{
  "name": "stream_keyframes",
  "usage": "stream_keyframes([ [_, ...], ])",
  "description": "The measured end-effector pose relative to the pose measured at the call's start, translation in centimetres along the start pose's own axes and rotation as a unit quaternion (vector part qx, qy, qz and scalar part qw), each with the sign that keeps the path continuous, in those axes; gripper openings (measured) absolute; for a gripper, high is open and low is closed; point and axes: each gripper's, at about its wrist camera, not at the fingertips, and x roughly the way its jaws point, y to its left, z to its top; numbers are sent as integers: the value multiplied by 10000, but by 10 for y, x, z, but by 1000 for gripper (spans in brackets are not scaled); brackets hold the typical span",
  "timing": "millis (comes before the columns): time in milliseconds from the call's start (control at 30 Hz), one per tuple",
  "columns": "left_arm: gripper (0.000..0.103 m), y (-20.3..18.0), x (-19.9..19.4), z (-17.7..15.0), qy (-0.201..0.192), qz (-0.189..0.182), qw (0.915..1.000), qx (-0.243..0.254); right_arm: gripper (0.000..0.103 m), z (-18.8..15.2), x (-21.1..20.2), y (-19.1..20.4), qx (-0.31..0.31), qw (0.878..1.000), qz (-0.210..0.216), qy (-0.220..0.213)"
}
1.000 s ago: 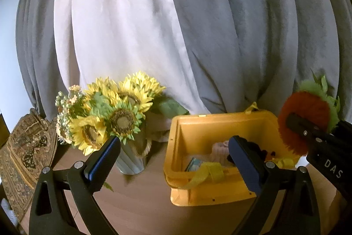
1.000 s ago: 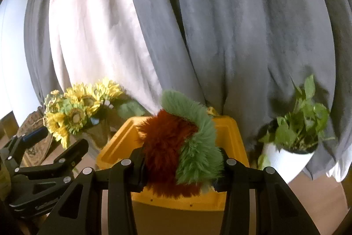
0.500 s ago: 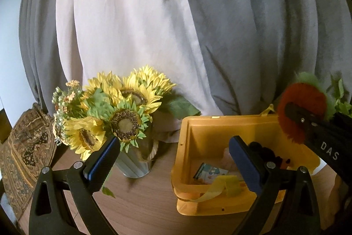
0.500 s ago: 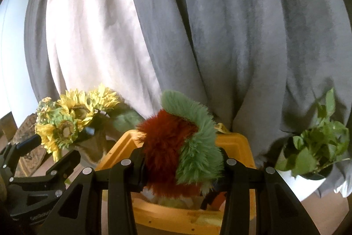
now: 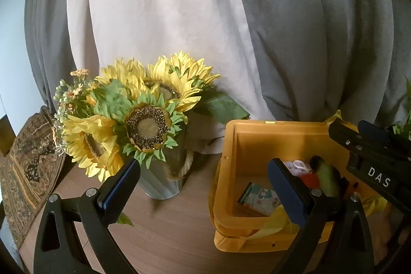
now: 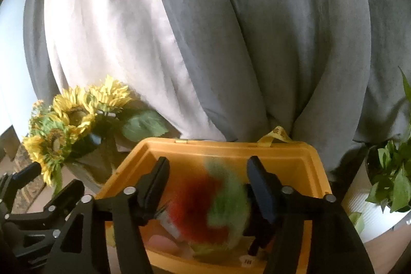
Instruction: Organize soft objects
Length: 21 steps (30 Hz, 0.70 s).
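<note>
Backdrop: grey and white curtains (image 5: 231,30).
Surface: wood table (image 5: 167,230), sunflowers (image 5: 138,117), yellow bin (image 6: 303,158).
Tongs: my left gripper (image 5: 203,186) wide, empty; my right gripper (image 6: 206,184) opening, plush toy (image 6: 213,207) loose between.

right gripper (image 6: 208,181) opening, plush toy (image 6: 210,207) dropped into bin (image 6: 314,166)

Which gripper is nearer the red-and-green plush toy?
Right. The right gripper is over the yellow bin, jaws opening around the plush toy. The left gripper is open and empty, off toward the sunflowers.
</note>
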Motion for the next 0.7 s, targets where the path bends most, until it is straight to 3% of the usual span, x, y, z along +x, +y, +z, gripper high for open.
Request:
stream_keyframes([
  [200, 101, 1, -14, 0, -96, -57, 9999, -29, 65, -2, -10, 2, -56, 9999, -149, -7],
  [467, 101, 10, -58, 2, -345, -76, 9993, -81, 65, -7, -56, 8, -20, 9995, -283, -117],
  [600, 103, 21, -86, 2, -483, -61, 9987, -143, 75, -11, -85, 15, 12, 9990, -381, -227],
  [700, 103, 28, -106, 1, -572, -55, 9983, -116, 75, -13, -107, 24, -4, 9986, -431, -312],
])
